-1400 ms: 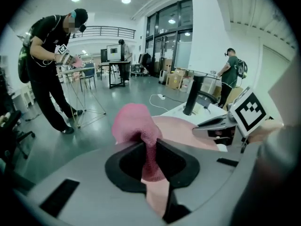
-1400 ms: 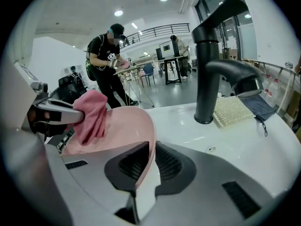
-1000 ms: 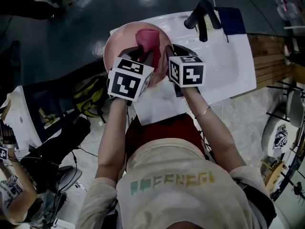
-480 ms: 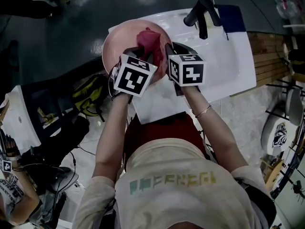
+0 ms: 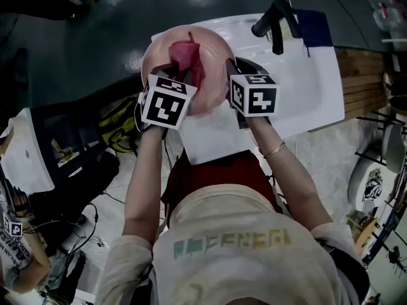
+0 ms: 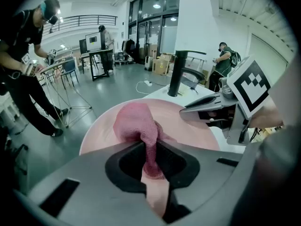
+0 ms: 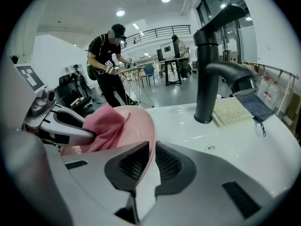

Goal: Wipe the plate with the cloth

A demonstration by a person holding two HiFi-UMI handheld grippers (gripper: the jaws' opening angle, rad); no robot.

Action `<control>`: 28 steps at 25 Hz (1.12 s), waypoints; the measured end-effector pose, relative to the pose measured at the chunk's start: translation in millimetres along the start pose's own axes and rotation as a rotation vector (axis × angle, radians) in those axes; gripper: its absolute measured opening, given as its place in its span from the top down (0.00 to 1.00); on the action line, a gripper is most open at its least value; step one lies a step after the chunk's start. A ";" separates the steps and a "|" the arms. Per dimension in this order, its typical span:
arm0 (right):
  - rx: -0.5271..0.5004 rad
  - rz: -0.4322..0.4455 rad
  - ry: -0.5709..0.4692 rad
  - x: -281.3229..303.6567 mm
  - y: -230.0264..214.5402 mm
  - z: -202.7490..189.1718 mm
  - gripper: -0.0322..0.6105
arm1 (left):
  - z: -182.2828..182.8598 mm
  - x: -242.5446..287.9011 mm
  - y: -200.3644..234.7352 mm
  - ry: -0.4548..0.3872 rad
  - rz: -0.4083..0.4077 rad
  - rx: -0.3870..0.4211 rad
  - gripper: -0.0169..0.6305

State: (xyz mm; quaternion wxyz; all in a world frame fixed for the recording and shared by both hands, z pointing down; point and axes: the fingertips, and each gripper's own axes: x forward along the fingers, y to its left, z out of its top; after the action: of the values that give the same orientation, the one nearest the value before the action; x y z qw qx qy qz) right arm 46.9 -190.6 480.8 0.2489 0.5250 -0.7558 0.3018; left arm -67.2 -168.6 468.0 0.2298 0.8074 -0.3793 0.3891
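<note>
1. Pink is the colour of the plate (image 5: 213, 49). It sits at the left end of the white surface (image 5: 305, 88), and part of it overhangs the edge above the dark floor.
2. The right tongs (image 7: 151, 145) are closed narrowly on the plate's right rim. The thin pink edge stands between the two ribbed pads.
3. The left tongs (image 6: 150, 147) are clamped on a deeper pink cloth (image 5: 187, 59). A fold of it is pinched between the pads, and the bunched remainder lies against the plate's face near its middle.
4. In the head view both tongs sit side by side at the plate's near edge, with the cloth between and beyond them.
5. Each of the tongs carries a marker cube (image 5: 166, 103) with black-and-white square patterns. These are codes, not words.
6. A black tap (image 7: 211, 69) rises from the surface to the right of the plate and well apart from it.
7. A clear beaded mat (image 7: 230, 109) lies just beside the tap's base, and a dark blue cloth (image 5: 315, 27) lies beyond it.
8. The person wears a pale shirt with a row of blocky coloured letters (image 5: 229, 243) across the back. I cannot read the word with any certainty.
9. A thin bracelet (image 5: 272, 149) circles the right wrist.
10. No brand or label shows on the plate, the cloth or the tap.
</note>
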 end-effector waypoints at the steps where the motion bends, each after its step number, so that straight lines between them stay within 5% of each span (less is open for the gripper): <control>1: -0.001 -0.001 0.000 -0.1 0.1 -0.1 0.85 | -1.1 -2.0 4.3 0.000 0.009 -0.001 0.87; 15: -0.015 -0.008 0.002 -2.3 -0.9 -0.9 0.85 | -18.4 -27.0 55.0 0.011 0.163 -0.042 0.87; 21: -0.019 -0.012 -0.001 -3.1 -0.5 -5.0 0.85 | -15.0 -52.8 68.5 -0.049 0.230 -0.064 0.87; 28: -0.018 -0.019 -0.012 -3.7 0.0 -3.6 0.85 | 7.9 -74.4 35.4 -0.130 0.139 -0.051 0.87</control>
State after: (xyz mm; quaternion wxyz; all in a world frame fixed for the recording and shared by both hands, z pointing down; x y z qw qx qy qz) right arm 48.3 -185.6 480.7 0.2519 0.5316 -0.7551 0.2894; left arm -122.1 -163.0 406.3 0.1976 0.7964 -0.4584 0.3413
